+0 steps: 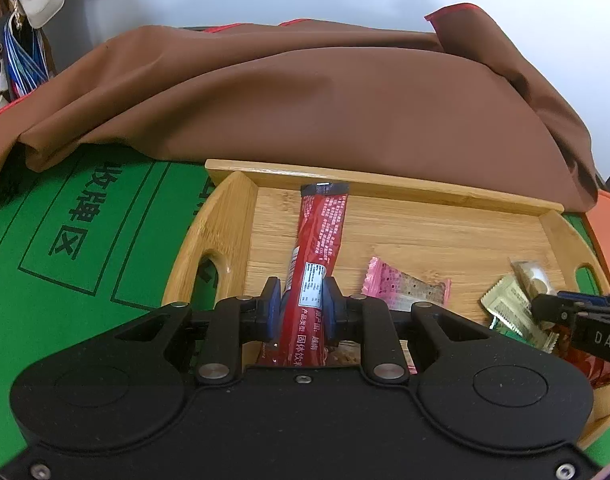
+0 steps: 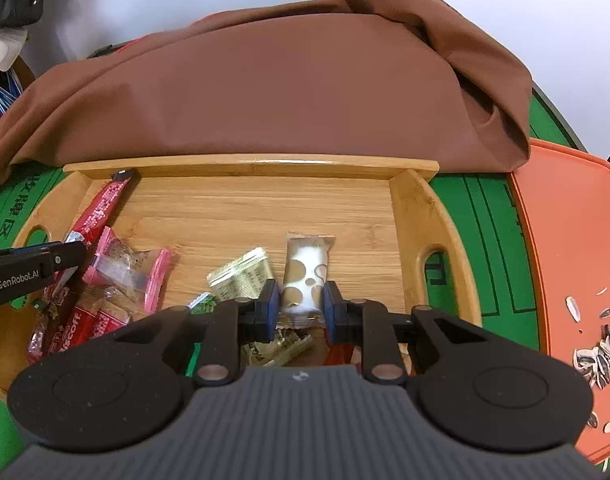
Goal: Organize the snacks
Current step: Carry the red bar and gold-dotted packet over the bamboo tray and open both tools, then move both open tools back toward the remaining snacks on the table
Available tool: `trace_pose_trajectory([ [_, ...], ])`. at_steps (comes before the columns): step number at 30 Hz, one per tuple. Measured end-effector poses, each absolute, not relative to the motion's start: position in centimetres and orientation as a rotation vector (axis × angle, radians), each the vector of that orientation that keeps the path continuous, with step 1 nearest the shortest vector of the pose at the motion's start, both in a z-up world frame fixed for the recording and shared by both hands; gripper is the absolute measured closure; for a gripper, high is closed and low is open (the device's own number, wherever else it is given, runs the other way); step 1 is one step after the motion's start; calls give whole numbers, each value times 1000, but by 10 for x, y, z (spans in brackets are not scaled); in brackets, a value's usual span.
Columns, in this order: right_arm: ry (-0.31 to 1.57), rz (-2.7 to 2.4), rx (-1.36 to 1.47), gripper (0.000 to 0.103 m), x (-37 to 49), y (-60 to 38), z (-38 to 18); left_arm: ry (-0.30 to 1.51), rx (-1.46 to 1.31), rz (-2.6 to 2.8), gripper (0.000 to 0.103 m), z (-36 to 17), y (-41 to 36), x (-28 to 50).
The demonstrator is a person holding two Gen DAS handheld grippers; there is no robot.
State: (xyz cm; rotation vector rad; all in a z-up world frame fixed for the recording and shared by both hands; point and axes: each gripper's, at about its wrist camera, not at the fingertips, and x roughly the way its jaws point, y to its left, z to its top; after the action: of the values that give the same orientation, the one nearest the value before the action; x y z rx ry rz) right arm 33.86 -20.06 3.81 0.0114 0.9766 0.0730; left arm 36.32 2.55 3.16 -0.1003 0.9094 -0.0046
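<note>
A wooden tray (image 1: 437, 196) (image 2: 253, 168) holds several snack packets. My left gripper (image 1: 301, 304) is shut on a long red stick packet (image 1: 321, 236) that points to the tray's far wall; it also shows in the right wrist view (image 2: 101, 208). My right gripper (image 2: 299, 304) is shut on a white packet with brown dots (image 2: 307, 272). A pink packet (image 1: 405, 286) (image 2: 125, 268), a pale green sachet (image 2: 241, 276) (image 1: 509, 308) and red Biscoff packets (image 2: 85, 324) lie in the tray. The right gripper's side shows in the left wrist view (image 1: 577, 316).
A brown cloth (image 1: 305, 92) (image 2: 265, 84) is heaped behind the tray. The table is a green mat (image 1: 65, 240). An orange board (image 2: 573, 240) with sunflower seed shells (image 2: 601, 348) lies to the right. A white wall stands behind.
</note>
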Motion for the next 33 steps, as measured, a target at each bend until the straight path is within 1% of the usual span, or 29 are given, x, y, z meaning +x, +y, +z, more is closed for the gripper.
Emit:
trace_pose_trajectory([
  [5, 971, 74, 11, 75, 339, -200, 38, 896, -108, -4, 81, 31, 25, 361],
  [6, 970, 73, 14, 74, 339, -200, 38, 892, -125, -7, 80, 31, 26, 360],
  [7, 967, 72, 18, 74, 338, -200, 39, 886, -139, -11, 74, 31, 28, 358],
  [8, 963, 71, 20, 68, 337, -200, 40, 882, -151, -18, 71, 32, 29, 357],
  [9, 956, 69, 19, 68, 335, -200, 41, 878, -156, -24, 67, 32, 29, 355],
  [10, 949, 70, 15, 64, 333, -200, 43, 873, -152, -31, 66, 34, 29, 353],
  [11, 943, 72, 8, 55, 331, -200, 45, 867, -142, -33, 64, 35, 29, 350],
  [13, 933, 82, 0, 50, 325, -199, 50, 847, -119, -34, 57, 40, 27, 344],
  [17, 905, 112, -10, 41, 309, -198, 61, 807, -81, -51, 49, 50, 22, 325],
  [18, 897, 120, -13, 40, 303, -198, 63, 794, -67, -57, 47, 53, 21, 317],
  [20, 887, 135, -22, 34, 292, -198, 66, 777, -46, -77, 39, 57, 18, 303],
  [22, 873, 152, -34, 31, 279, -198, 69, 764, -28, -103, 27, 61, 17, 287],
  [24, 858, 174, -44, 28, 264, -198, 71, 751, -13, -124, 24, 64, 14, 271],
  [29, 821, 228, -42, 19, 224, -202, 76, 713, 23, -157, 20, 68, 9, 228],
  [33, 781, 267, -36, 15, 191, -207, 74, 669, 36, -209, 15, 65, 7, 189],
])
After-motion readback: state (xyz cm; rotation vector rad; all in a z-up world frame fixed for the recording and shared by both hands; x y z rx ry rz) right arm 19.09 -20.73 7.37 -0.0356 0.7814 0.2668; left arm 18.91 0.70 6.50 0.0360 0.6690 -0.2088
